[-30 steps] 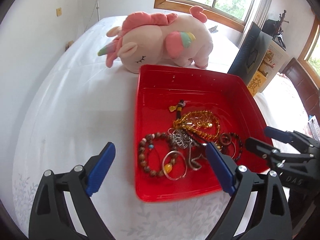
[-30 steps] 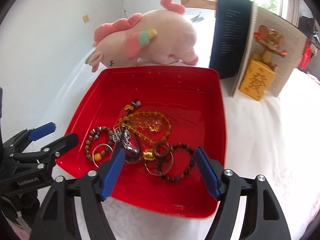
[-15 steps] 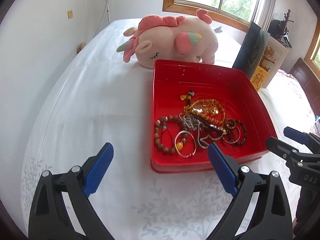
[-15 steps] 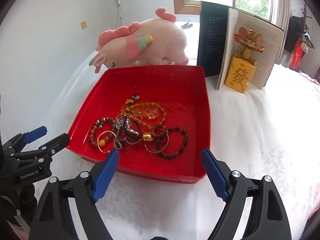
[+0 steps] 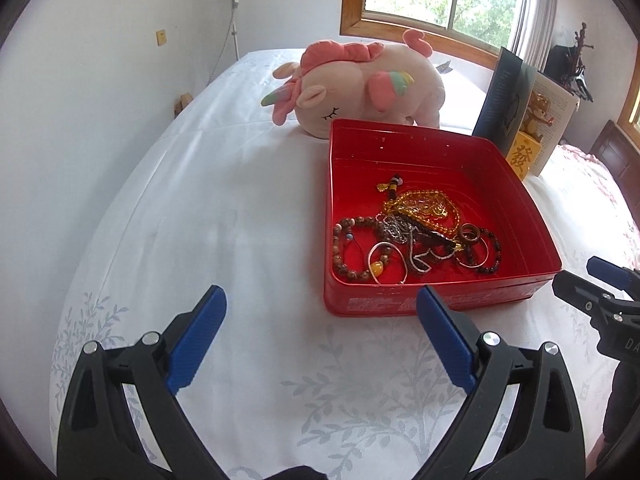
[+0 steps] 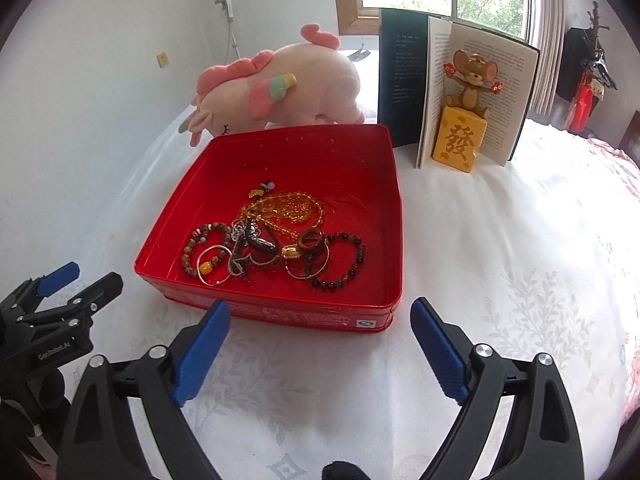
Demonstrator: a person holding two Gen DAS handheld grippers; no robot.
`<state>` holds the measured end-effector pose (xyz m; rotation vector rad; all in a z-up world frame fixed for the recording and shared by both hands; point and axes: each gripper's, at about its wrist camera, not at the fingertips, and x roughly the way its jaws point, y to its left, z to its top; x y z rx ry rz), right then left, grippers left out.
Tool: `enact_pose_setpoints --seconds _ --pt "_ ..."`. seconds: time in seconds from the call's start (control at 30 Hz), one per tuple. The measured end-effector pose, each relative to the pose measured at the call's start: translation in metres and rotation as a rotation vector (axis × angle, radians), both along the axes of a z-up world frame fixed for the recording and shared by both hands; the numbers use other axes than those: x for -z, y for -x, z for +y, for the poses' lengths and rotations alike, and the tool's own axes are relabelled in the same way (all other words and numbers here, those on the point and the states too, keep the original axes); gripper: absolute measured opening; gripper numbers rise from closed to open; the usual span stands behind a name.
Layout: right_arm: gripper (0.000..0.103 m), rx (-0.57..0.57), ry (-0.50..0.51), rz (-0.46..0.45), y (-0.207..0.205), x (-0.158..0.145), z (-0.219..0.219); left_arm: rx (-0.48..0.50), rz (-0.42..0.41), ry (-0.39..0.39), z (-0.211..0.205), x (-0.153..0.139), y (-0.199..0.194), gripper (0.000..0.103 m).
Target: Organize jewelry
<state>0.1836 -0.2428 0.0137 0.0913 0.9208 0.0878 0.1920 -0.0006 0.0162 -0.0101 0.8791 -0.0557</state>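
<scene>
Both tools are wide apart and hold nothing. My left tool [image 5: 320, 334] and my right tool [image 6: 320, 344] hang over the bed [image 5: 240, 208], just short of the near wall of the red box [image 5: 540, 236].

All the jewelry I can see is in the box, in one heap by its near wall: brown beads [image 5: 344, 248], a silver ring [image 5: 387, 262], a gold chain [image 5: 424, 208] and dark beads [image 6: 344, 260]. None lies out on the bed. So I may be done putting it in, or I may be about to sort the heap. I cannot tell which.

If I do reach in, I would come down from above, not over the wall, so I don't bump the box. I would pick a loose piece at the side of the heap, like the dark beads. The bits in the middle are tangled and may pull others up with them. I would close slowly on one strand only.

Only my right view shows the open book [image 6: 480, 92] and the mouse toy [image 6: 472, 84] plainly, by the far right corner of the box. Only my left view shows the face of the plush [image 5: 360, 84] and the wide bare sheet left of the box.
</scene>
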Motion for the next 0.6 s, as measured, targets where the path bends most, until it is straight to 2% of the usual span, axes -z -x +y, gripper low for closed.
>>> enact_pose_setpoints --seconds 0.6 --pt "0.096 -0.004 0.027 0.035 0.004 0.011 0.009 0.024 -0.002 -0.019 -0.008 0.001 0.012 0.096"
